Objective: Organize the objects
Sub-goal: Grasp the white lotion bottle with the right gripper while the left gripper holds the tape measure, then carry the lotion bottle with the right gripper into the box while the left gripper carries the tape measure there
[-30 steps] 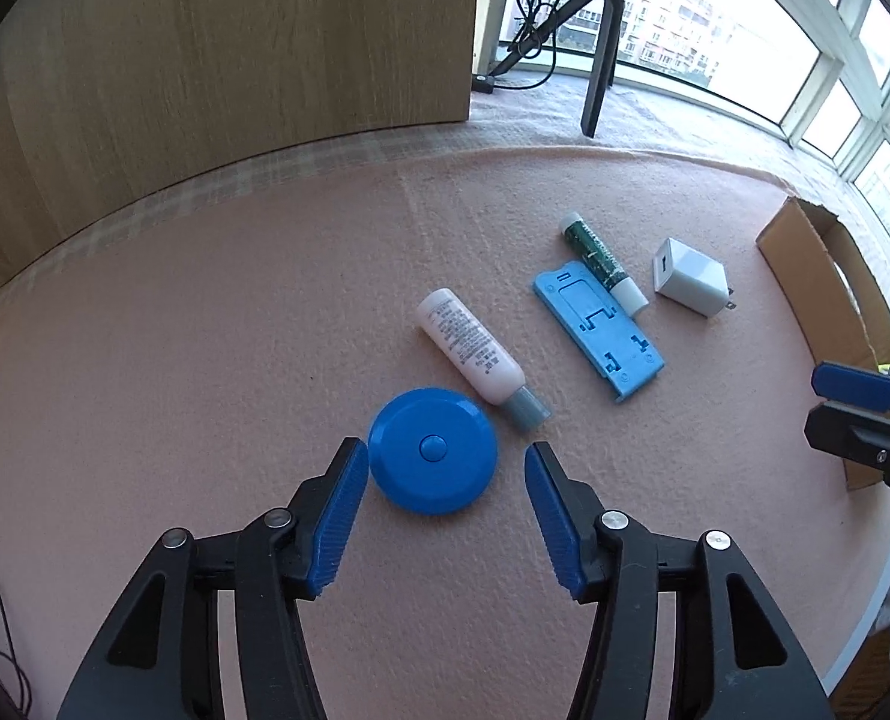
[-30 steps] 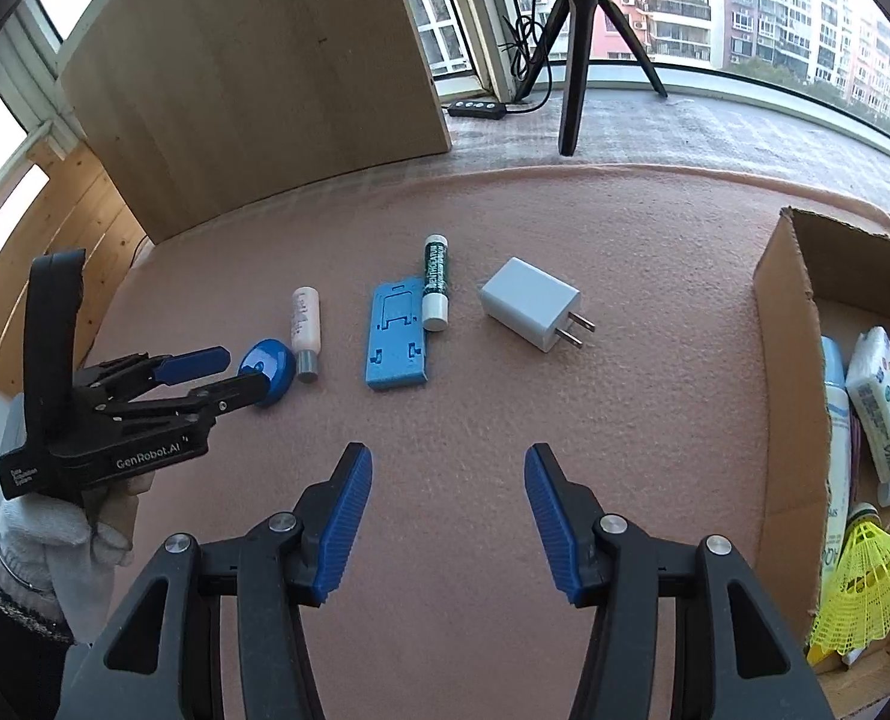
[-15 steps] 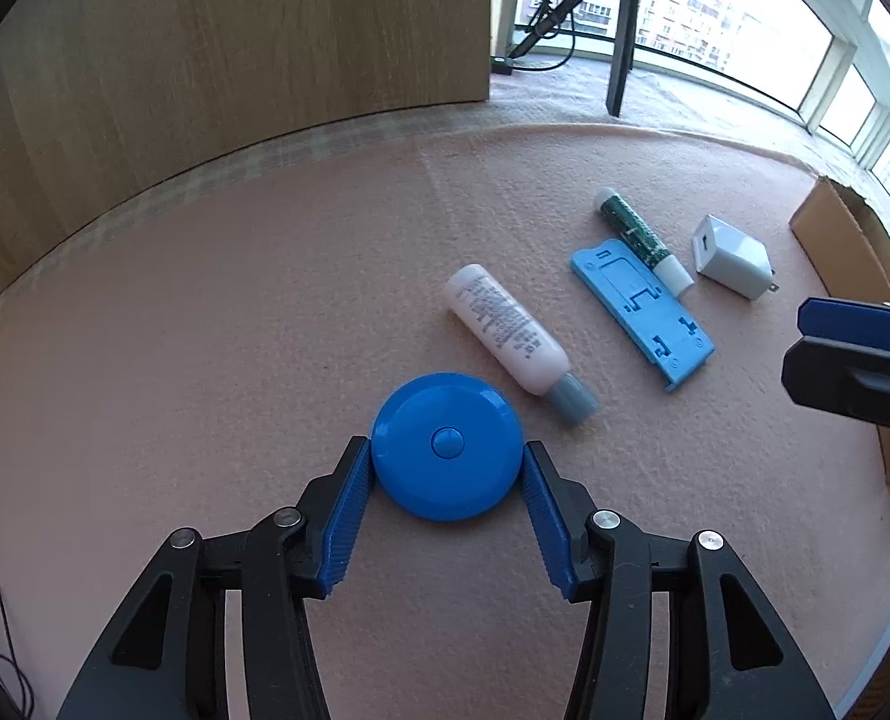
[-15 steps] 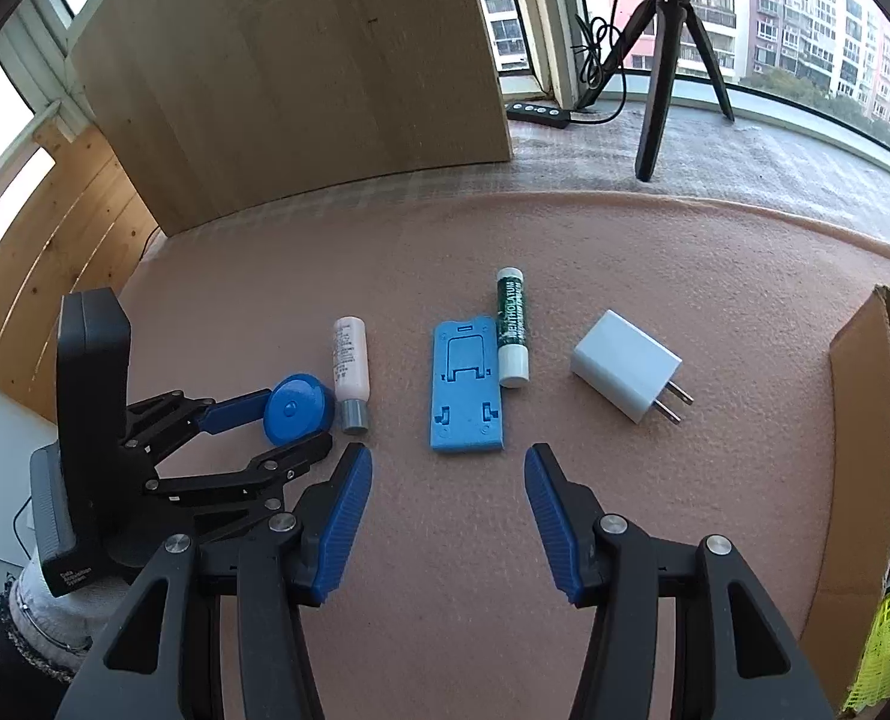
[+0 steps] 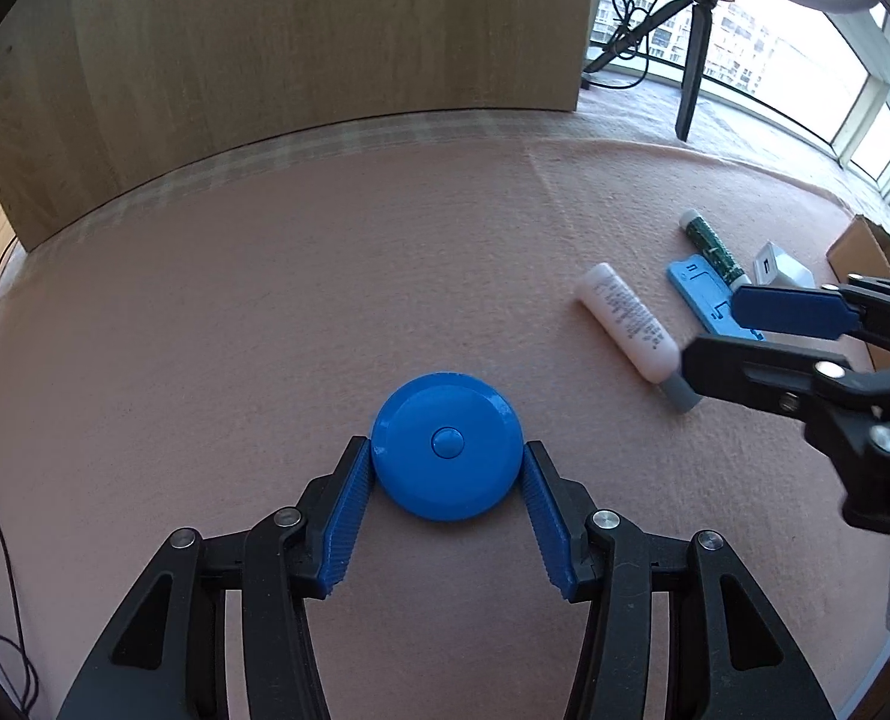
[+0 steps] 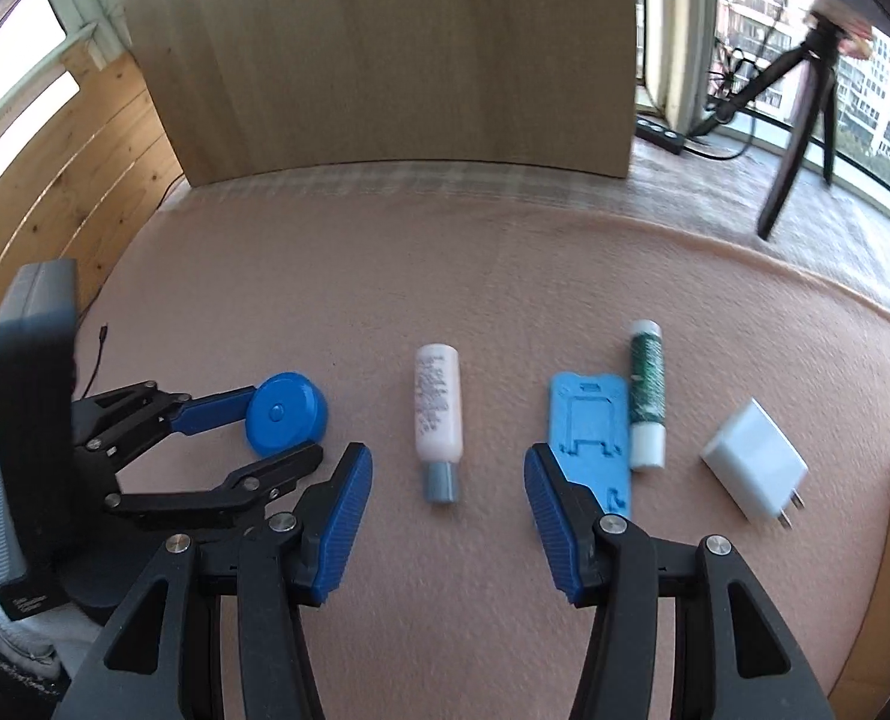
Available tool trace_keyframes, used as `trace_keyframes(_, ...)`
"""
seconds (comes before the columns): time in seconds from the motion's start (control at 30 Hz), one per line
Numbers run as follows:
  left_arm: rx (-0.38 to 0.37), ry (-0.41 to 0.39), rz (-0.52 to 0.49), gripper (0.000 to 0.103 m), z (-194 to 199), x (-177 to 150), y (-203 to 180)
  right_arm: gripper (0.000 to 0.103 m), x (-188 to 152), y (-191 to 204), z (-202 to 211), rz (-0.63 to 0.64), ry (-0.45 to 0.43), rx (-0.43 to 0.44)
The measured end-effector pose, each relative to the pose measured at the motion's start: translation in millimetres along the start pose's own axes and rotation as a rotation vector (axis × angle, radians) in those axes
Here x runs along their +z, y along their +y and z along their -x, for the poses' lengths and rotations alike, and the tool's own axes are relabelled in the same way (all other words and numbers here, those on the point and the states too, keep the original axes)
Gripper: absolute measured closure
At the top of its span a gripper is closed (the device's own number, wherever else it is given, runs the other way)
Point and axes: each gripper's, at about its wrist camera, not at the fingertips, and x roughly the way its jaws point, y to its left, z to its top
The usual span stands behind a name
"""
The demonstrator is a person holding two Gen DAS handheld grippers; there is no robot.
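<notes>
Your left claw (image 5: 448,483) is clamped on the blue disc (image 5: 448,444).
The white bottle (image 6: 438,414) lies lengthwise just ahead of your right claw (image 6: 448,489), whose jaws stand apart.

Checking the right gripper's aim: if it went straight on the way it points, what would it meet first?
Most likely the small white bottle with the grey cap, lying between the open jaws of the right gripper; depth is unclear, so it may meet the pink mat first.
</notes>
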Motion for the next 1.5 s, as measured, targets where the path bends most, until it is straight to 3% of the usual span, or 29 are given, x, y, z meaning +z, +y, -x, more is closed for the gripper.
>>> trace_keyframes(0.33,-0.018,-0.002,0.026,0.049,0,-1,10,0.062,19,16,-40,0.068,0.055,-0.063)
trace_keyframes(0.6,0.006,0.001,0.026,0.05,3,-3,10,0.084,17,26,-53,0.119,0.071,-0.113)
trace_keyframes(1.07,0.005,-0.023,0.055,0.05,32,-28,2,0.084,-19,32,-32,0.13,0.068,-0.109)
trace_keyframes(1.5,-0.023,-0.103,0.031,0.05,85,-32,-33,0.084,-56,13,41,0.045,-0.026,-0.07)
